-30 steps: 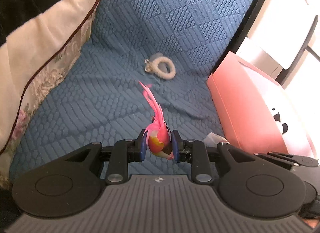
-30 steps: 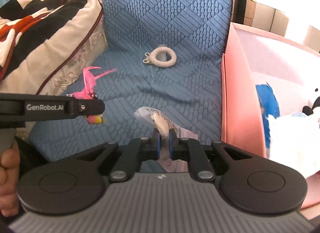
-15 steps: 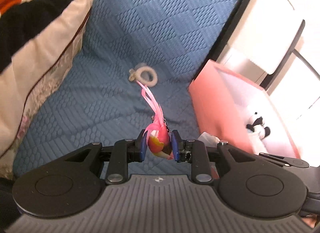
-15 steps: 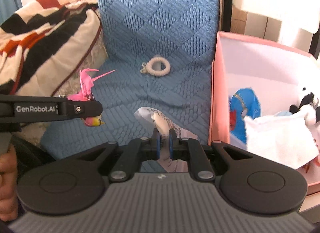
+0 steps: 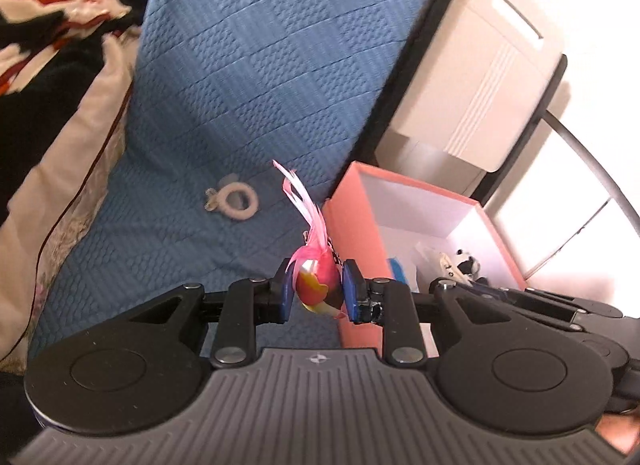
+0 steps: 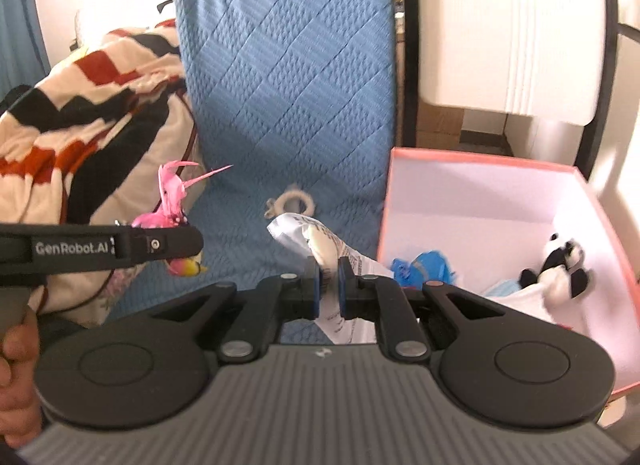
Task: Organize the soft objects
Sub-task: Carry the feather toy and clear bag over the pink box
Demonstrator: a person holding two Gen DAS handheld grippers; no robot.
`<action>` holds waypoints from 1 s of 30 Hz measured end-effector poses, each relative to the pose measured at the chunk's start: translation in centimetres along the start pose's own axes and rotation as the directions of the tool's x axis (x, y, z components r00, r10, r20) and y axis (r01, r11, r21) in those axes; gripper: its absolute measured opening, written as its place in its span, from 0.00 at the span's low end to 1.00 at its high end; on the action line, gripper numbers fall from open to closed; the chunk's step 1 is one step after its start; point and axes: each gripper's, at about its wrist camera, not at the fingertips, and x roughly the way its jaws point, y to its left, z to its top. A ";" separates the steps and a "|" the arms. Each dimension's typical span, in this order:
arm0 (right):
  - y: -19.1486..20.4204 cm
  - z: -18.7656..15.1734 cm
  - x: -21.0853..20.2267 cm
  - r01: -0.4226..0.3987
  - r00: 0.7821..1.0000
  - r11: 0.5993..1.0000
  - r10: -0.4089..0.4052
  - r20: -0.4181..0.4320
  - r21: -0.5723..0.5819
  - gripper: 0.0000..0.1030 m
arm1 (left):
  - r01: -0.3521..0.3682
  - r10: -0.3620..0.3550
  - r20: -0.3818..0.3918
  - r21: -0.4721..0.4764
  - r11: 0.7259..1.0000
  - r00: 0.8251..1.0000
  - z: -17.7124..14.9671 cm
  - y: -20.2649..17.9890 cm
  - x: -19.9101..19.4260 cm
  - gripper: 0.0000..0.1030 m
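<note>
My left gripper [image 5: 318,292] is shut on a pink feathered toy bird [image 5: 316,285], held in the air left of the pink box [image 5: 352,225]. The bird also shows in the right wrist view [image 6: 170,205]. My right gripper [image 6: 328,285] is shut on a white printed soft packet [image 6: 320,245], raised above the blue quilted cushion [image 6: 288,105], just left of the pink box [image 6: 472,157]. A white fluffy ring [image 5: 239,205] lies on the cushion; it also shows in the right wrist view [image 6: 294,203]. In the box lie a panda plush [image 6: 560,269], a blue toy [image 6: 428,267] and a white cloth [image 6: 520,301].
A bundled blanket in red, black and cream [image 6: 80,125] lies at the left of the cushion. A white appliance [image 5: 480,77] stands behind the box. The left gripper's arm [image 6: 96,251] crosses the left of the right wrist view.
Both grippers have risen and moved right toward the pink box, each still holding its object. The inside of the box has come into view.
</note>
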 end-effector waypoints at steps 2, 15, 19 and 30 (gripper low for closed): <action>-0.8 0.7 -0.8 0.007 1.000 1.000 -0.007 0.010 0.003 0.12 | 0.007 -0.007 0.002 0.009 1.000 1.000 0.7 -1.3 0.0 0.29; -6.4 4.1 -4.9 0.044 0.996 0.999 -0.046 0.078 0.018 0.12 | 0.044 -0.048 0.044 0.085 0.995 0.998 3.7 -9.5 0.3 0.29; -8.0 4.4 -5.8 0.059 0.994 0.998 -0.061 0.089 0.023 0.12 | 0.056 -0.061 0.056 0.100 0.993 0.997 4.2 -11.4 0.6 0.29; -13.1 3.4 -6.1 0.116 0.990 0.990 -0.121 0.067 0.074 0.12 | 0.098 -0.101 0.018 0.149 0.984 0.995 3.0 -15.5 4.0 0.29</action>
